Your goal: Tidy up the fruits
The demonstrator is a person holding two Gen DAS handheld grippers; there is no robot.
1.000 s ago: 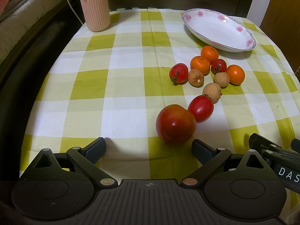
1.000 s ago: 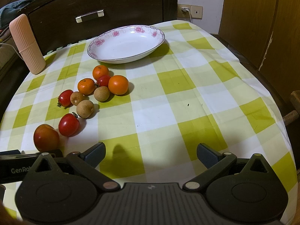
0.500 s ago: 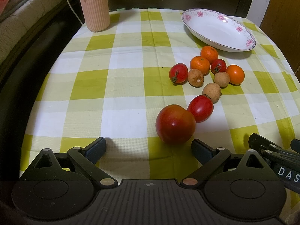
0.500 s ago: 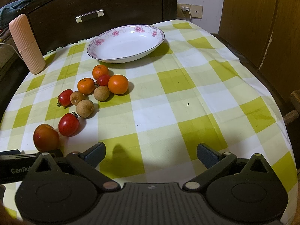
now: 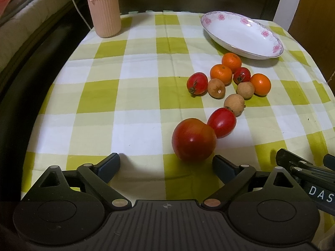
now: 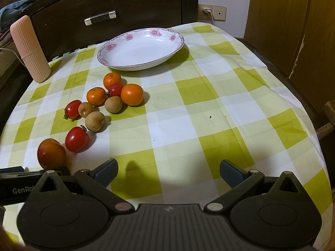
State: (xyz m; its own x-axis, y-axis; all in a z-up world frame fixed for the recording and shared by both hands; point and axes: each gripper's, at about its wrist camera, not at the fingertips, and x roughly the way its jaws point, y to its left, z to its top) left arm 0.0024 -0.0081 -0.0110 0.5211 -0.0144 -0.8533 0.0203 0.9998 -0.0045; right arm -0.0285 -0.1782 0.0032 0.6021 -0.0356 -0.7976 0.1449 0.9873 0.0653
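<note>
A cluster of fruit lies on the checked tablecloth: a large red tomato, small red tomatoes, brown longans and small oranges. A white flowered plate stands empty behind them. My left gripper is open and empty, with the large tomato just ahead of its right finger. My right gripper is open and empty over bare cloth. In the right wrist view the fruit lies to the left, with the large tomato nearest and the plate at the back.
A ribbed pink cylinder stands at the table's back left corner. A dark wooden cabinet with a metal handle is behind the table. Wooden panels stand on the right. A bed edge lies to the left.
</note>
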